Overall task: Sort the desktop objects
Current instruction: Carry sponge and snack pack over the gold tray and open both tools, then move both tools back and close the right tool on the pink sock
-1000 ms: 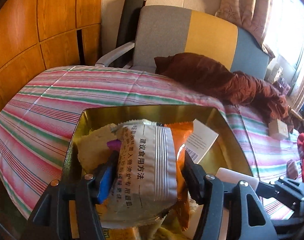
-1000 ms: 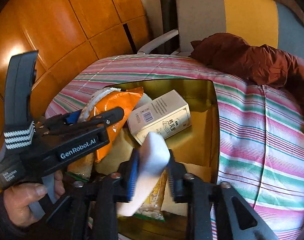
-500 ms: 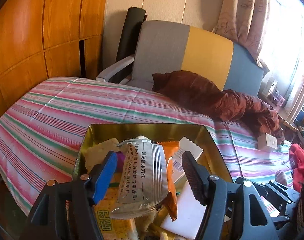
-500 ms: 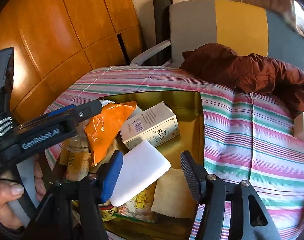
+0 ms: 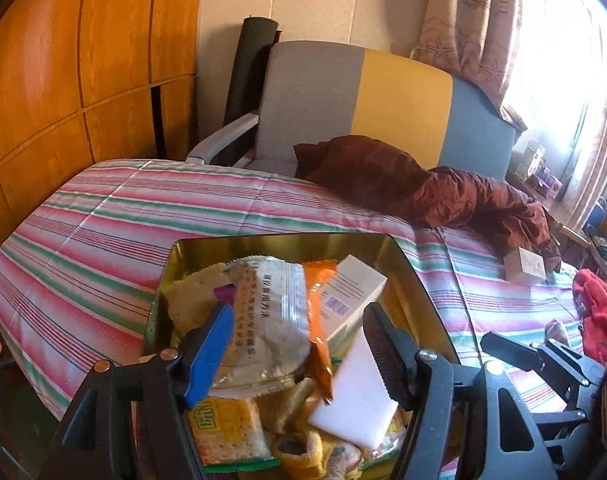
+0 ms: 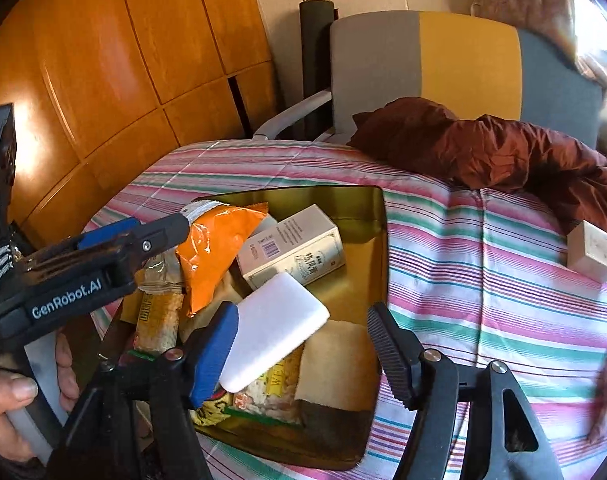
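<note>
Sitting in: the gold tin (image 6: 377, 240) on the striped quilt (image 6: 483, 264) now holds nearly everything, heaped at odd angles.
Left claw (image 5: 299, 344): spread wide and holding nothing; the silver snack pouch (image 5: 271, 320) lies between its fingers, and I can't tell whether the blue pad brushes it.
Right claw (image 6: 303, 344): just as wide, empty, with the white block (image 6: 275, 340) lying slantwise on the heap near its blue finger.
White block: looks like a foam sponge, light and springy; I'd judge a soft squeeze across its short width enough, since a hard one would only dent it.
Silver snack pouch: crinkly film, puffed with air, likely slippery; best taken by the flat crimped seam, not the belly.
Orange packet (image 6: 215, 256): same sort of thing, thin foil that folds easily, probably crushable contents.
White carton (image 6: 291, 252): stiff card, light, leaning on its neighbours; grip across the narrow faces so the panels don't buckle.
Cracker packs (image 5: 227, 428): brittle inside by the look of them, so gentle pressure only.
Still outside: a small pale box (image 6: 593, 252) rests on the quilt well apart from the tin, just beside the rumpled brown cloth (image 6: 483, 152); rigid, square, an easy grab across two opposite sides.
Footing: the quilt is soft, so pressing down would likely tip the tin.
</note>
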